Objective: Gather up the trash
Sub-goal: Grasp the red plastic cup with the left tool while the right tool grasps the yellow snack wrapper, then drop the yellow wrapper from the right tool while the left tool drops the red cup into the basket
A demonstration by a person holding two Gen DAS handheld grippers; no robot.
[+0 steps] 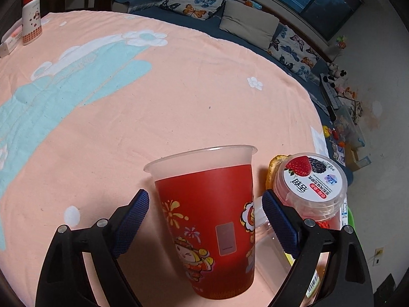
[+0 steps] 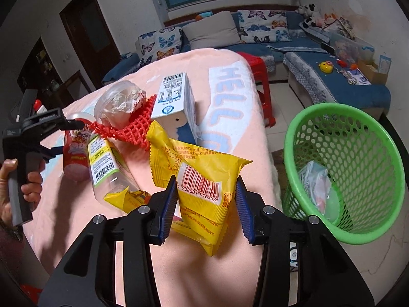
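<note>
yellow snack wrapper (image 2: 204,192) sits pinched between the right gripper (image 2: 207,204) pads, above the pink cloth (image 2: 194,276), near the green basket (image 2: 345,176). the left gripper (image 1: 204,222) gapes around the upright red cup (image 1: 212,230), pads not touching it.

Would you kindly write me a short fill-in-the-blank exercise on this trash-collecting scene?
1. The left tool straddles a ____ cup standing on the pink cloth.
2. The right tool has a ____ snack wrapper between its pads.
3. The mesh basket beside the table is ____.
4. The white carton lies beside a red ____.

Missing words: red; yellow; green; net
</note>
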